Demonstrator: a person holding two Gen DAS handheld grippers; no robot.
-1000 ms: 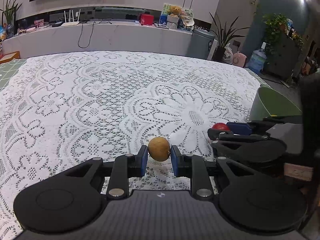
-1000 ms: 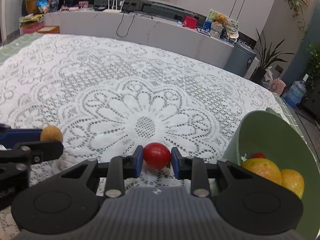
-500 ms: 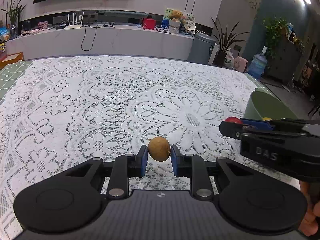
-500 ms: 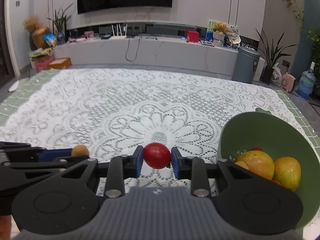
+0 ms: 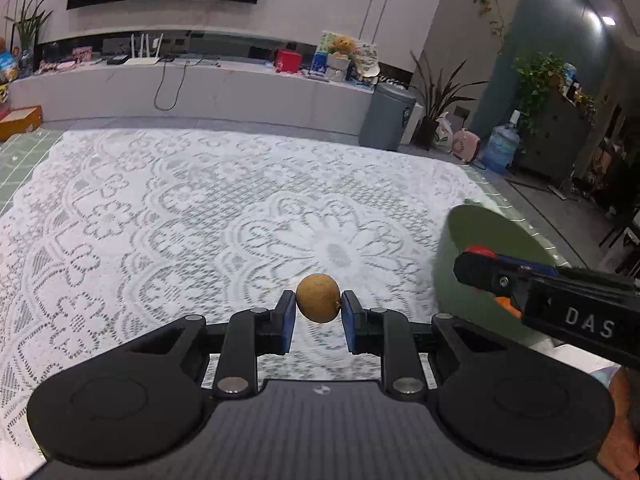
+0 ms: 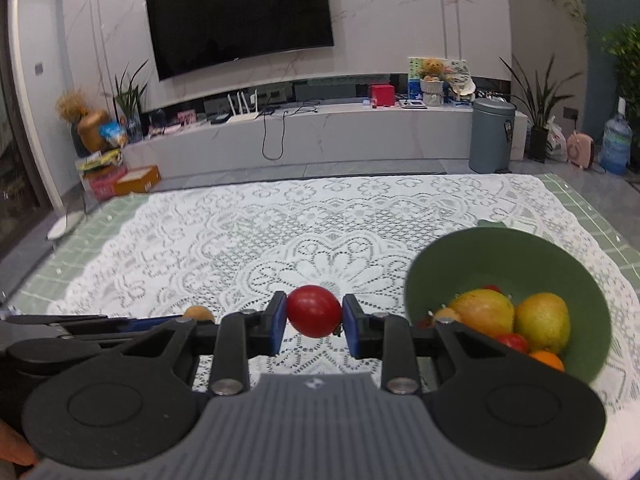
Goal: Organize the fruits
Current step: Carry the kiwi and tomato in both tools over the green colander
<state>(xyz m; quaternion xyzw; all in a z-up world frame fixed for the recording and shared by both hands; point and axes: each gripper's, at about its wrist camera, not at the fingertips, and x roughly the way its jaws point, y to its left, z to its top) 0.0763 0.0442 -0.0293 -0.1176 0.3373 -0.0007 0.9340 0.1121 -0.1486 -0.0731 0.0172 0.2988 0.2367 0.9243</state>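
Round glossy tomato [image 6: 314,311], matte brown fruit [image 5: 318,298]

In the left view the right gripper [image 5: 476,258] covers most of the tomato [image 5: 478,250] and part of the bowl [image 5: 480,224] — blurred there. Right view: longan [image 6: 198,313] mostly hidden behind the left gripper [image 6: 160,322].

A wall-mounted television [image 6: 240,16] hangs above a long, perhaps marble, console [image 6: 320,136].
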